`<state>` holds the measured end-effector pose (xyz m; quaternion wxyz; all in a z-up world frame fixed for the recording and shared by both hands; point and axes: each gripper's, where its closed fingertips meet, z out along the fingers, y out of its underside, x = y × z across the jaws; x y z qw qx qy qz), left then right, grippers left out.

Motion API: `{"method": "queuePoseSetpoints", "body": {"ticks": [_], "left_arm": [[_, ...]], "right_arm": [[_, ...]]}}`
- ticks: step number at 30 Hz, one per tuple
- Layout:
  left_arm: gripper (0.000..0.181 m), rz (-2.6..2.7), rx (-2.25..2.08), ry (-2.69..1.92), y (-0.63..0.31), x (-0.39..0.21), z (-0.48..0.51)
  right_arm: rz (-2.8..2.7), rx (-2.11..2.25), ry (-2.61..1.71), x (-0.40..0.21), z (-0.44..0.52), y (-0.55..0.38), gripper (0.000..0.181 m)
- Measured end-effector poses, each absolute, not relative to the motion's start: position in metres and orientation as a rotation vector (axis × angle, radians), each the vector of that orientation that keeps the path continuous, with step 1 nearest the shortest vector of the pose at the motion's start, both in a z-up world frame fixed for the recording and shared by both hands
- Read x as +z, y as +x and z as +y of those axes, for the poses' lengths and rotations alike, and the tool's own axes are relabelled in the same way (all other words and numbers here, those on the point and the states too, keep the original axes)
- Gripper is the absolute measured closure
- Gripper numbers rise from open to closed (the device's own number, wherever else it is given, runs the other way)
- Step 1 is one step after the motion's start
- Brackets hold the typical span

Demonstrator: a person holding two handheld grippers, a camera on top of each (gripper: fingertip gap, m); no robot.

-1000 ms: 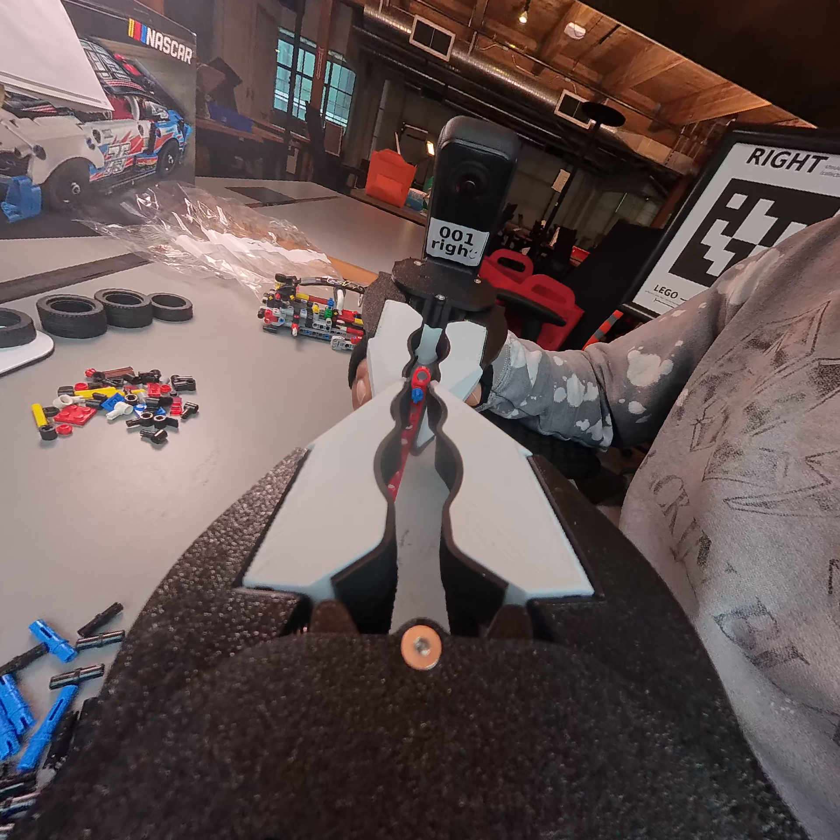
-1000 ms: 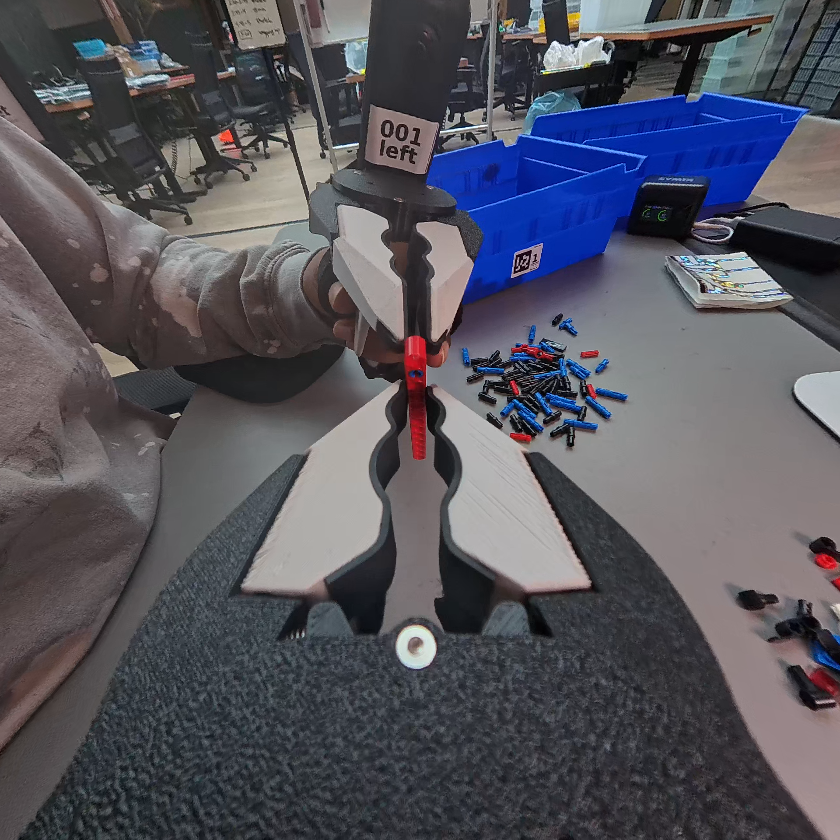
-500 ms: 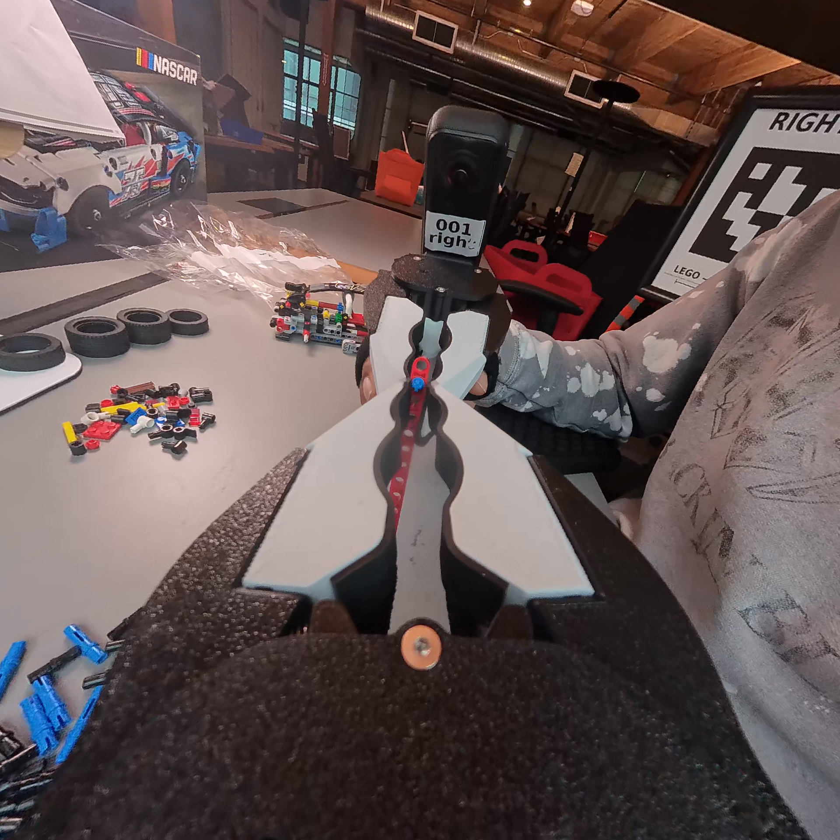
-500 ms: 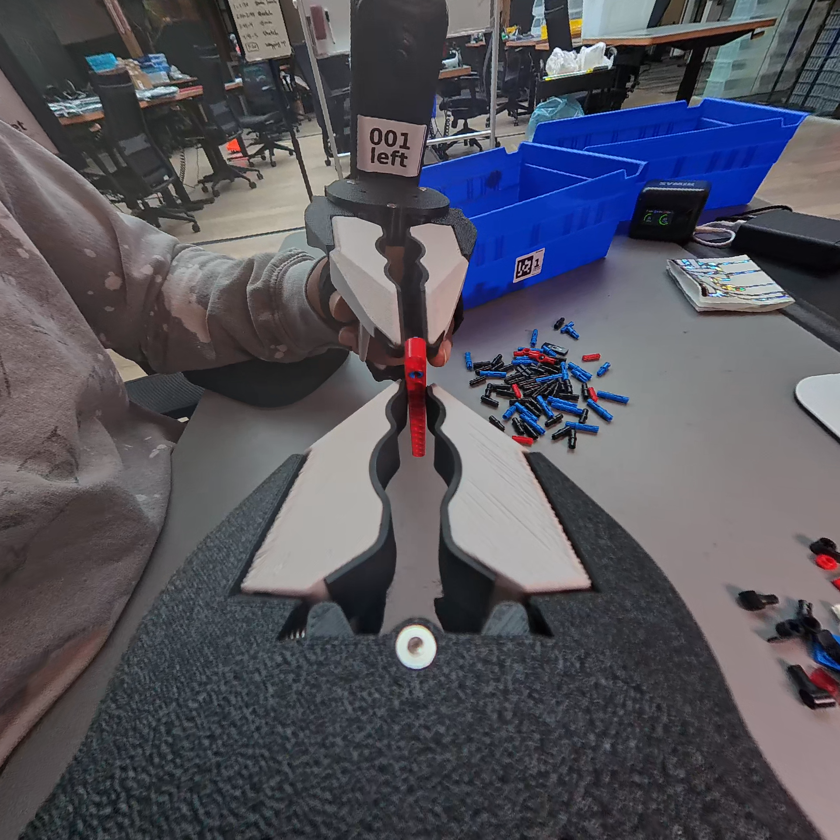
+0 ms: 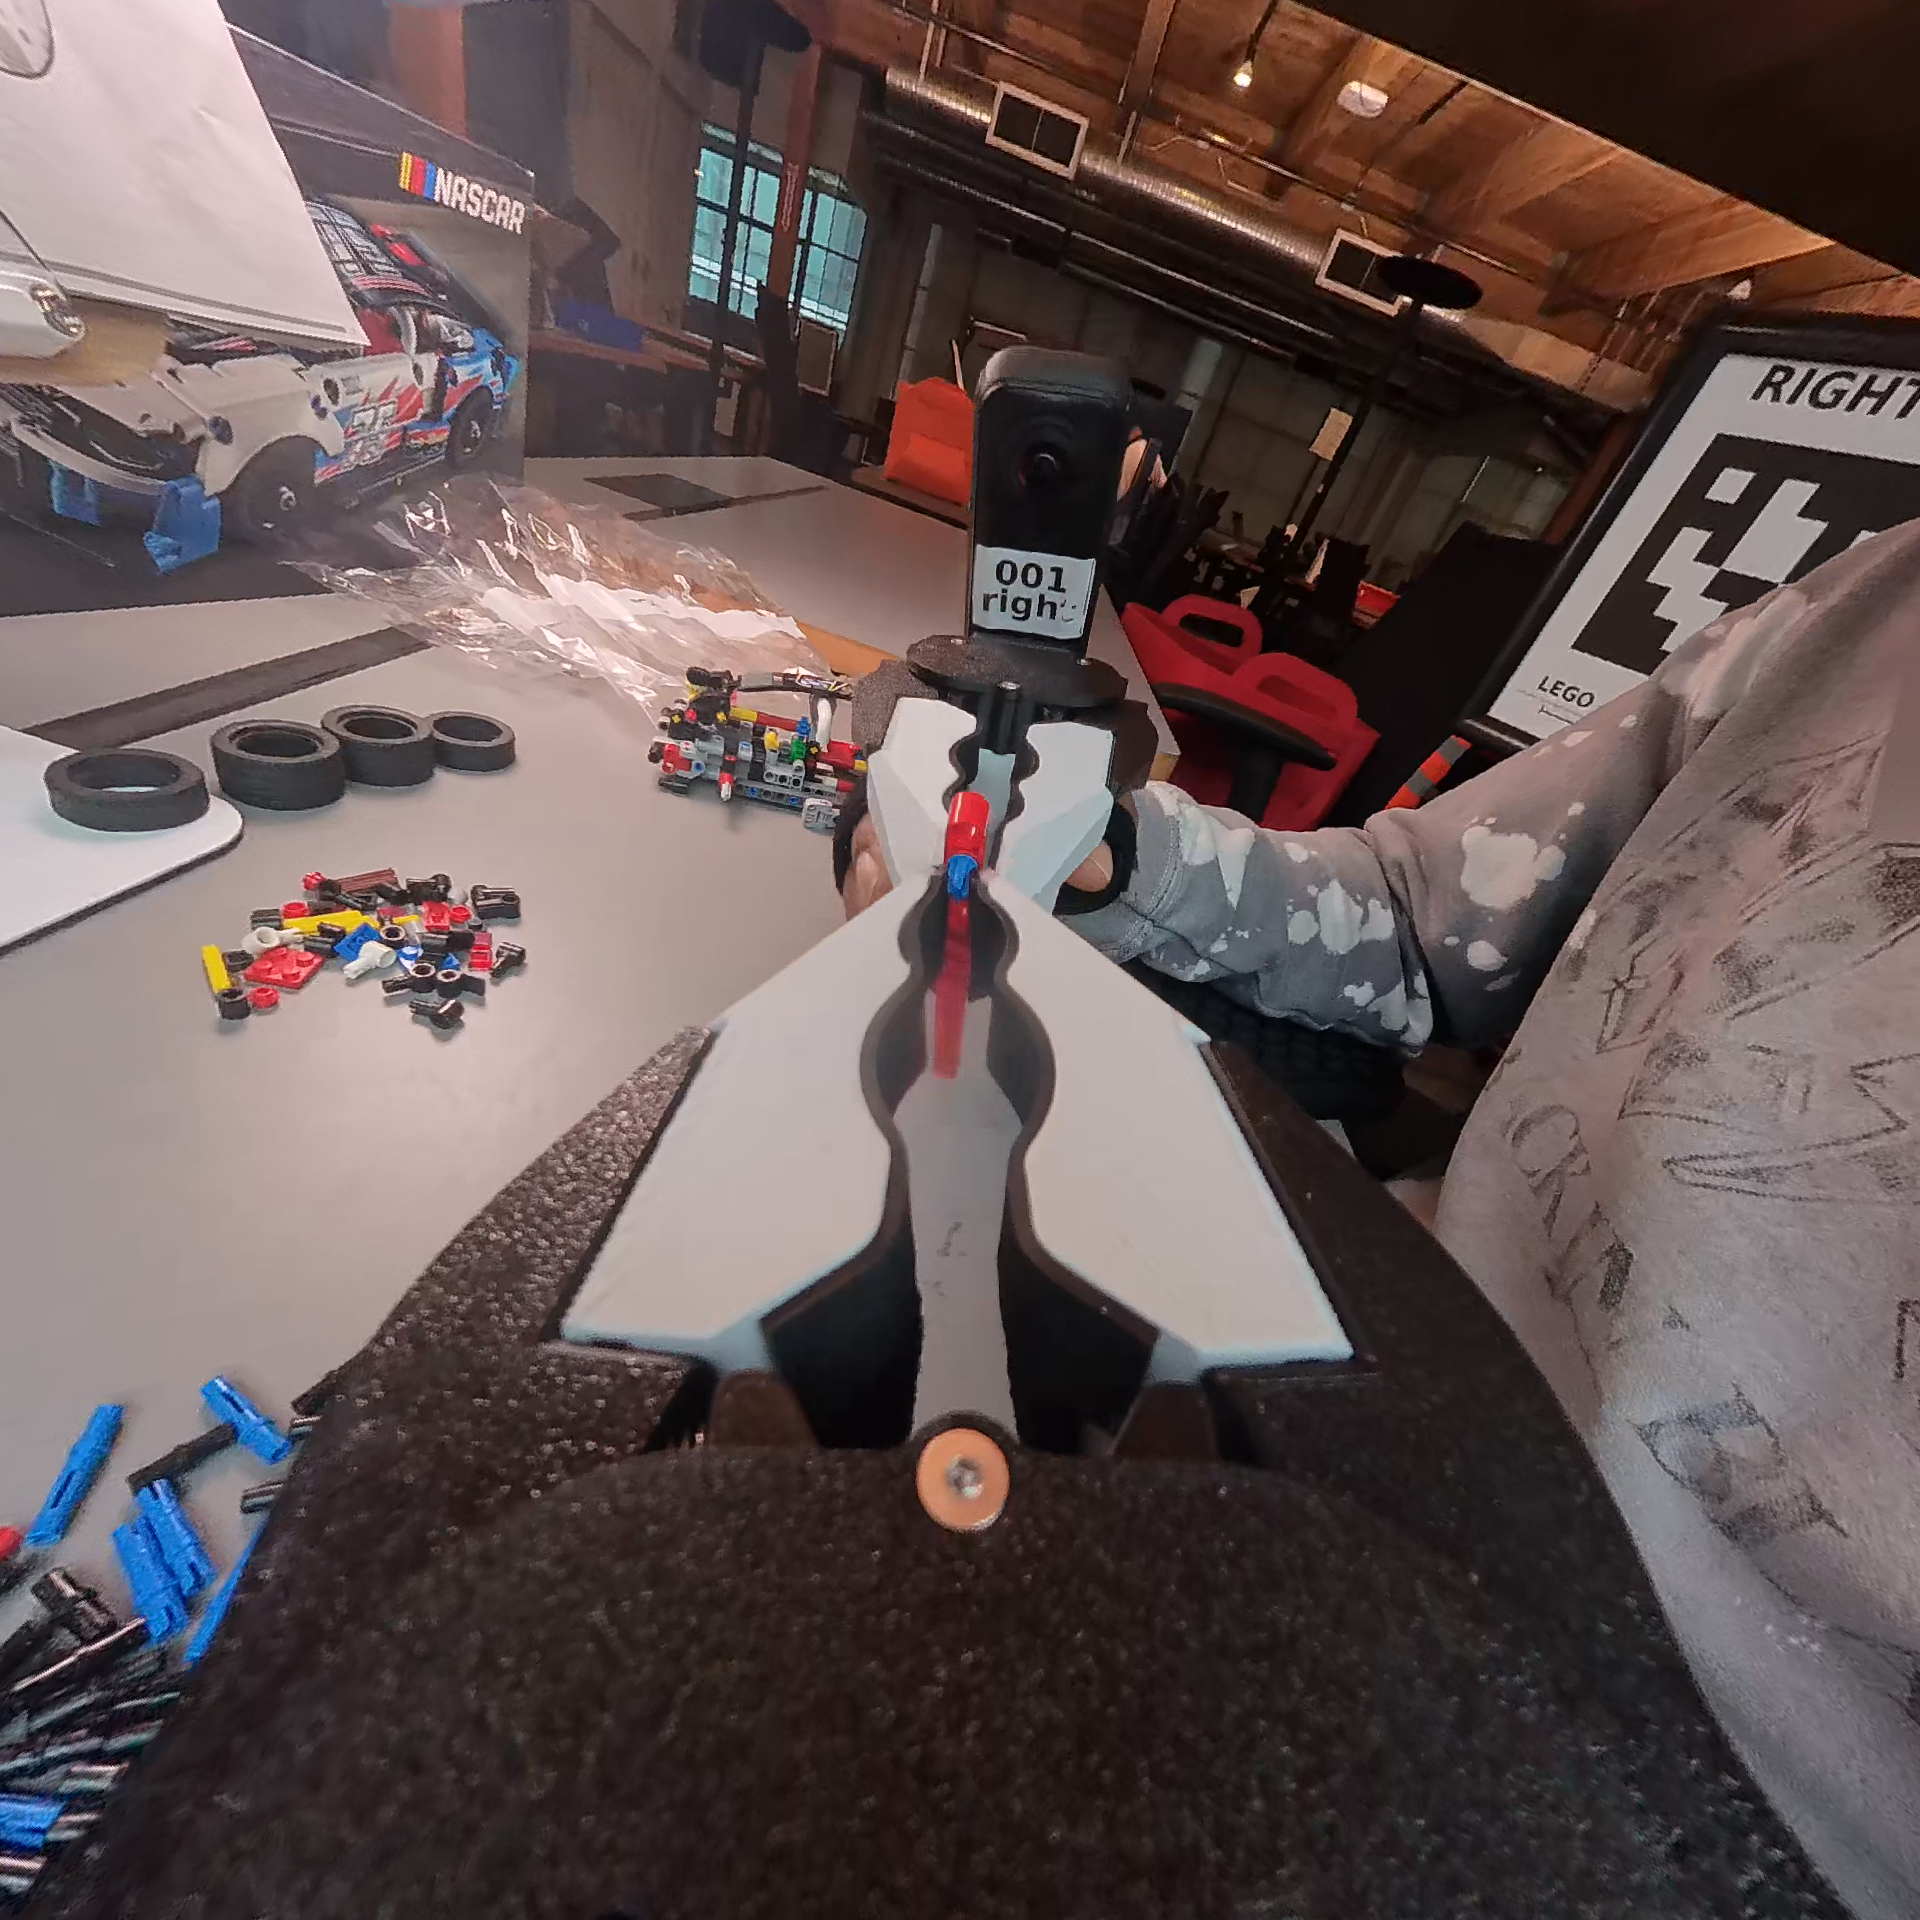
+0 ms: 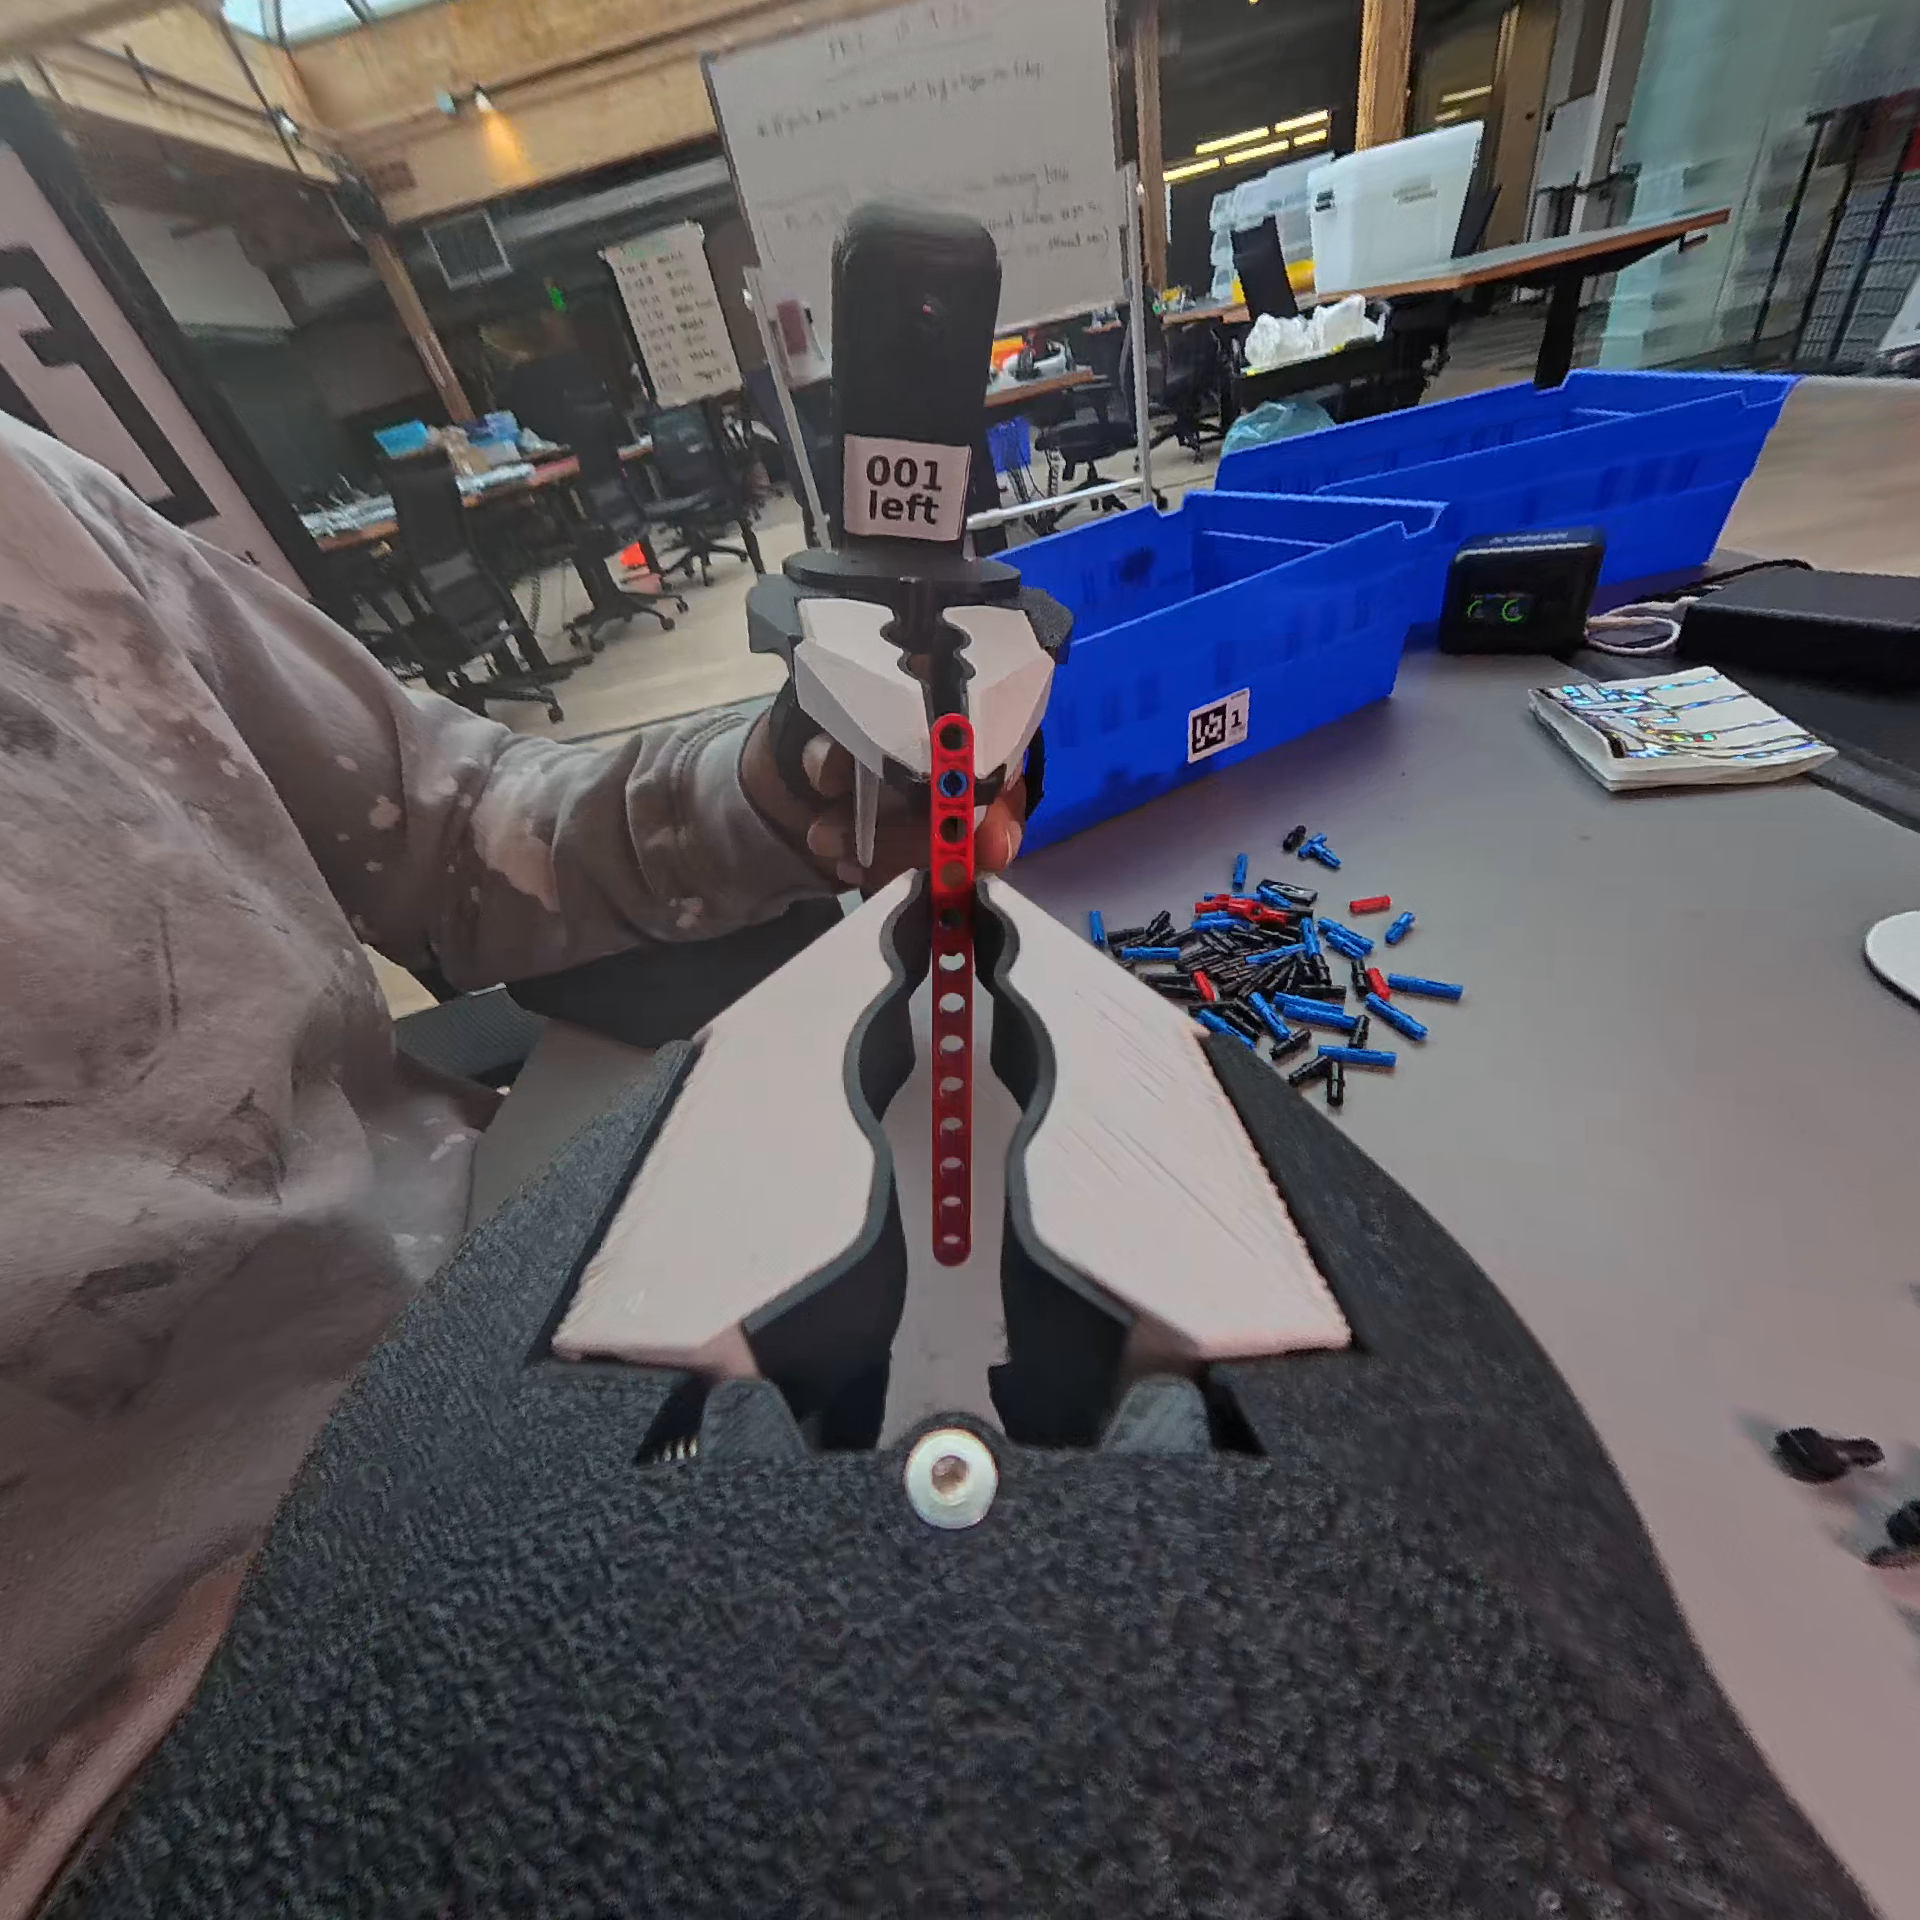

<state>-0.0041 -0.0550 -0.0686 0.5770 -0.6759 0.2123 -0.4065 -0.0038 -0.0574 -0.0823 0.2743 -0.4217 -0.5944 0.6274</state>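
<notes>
Right gripper: fingers closed on a long red beam, pinched at the tips. The beam runs 6 to 12 o'clock in the right wrist view, with its lower part inside the finger gap and its top end over the opposite gripper. A blue pin sits in the second hole from the top.

Left gripper: fingers drawn together on the same beam, seen edge-on, right by the pin. It looks clamped. The two grippers face each other tip to tip, held up off the grey table.

Around, left wrist view:
- mixed small parts at 9 o'clock
- four black tyres at 10
- part-built assembly at 11
- crumpled clear bag behind the assembly

Around, right wrist view:
- heap of blue and black pins at 2 o'clock
- blue bins at 1
- booklet at 2, farther out

Risks, as a judgement:
- Both grips are narrow tip pinches on a thin beam, so any twist between the two hands could pivot or flex it, and it could slip out of one pinch.
- I cannot tell how deep the pin is seated. If shallow, side load could pop it out, and it would drop among look-alike pins.
- If one gripper opens while the other is loose, the beam falls to the table.
</notes>
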Motion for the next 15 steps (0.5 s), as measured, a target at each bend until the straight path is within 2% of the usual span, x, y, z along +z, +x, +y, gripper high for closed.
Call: {"method": "queuePoseSetpoints", "body": {"ticks": [15], "left_arm": [[0.18, 0.42, -1.028, -1.558, -0.004, -0.061, -0.053]], "right_arm": [[-1.285, 1.97, -1.076, -0.051, -0.044, -0.002, 0.177]]}}
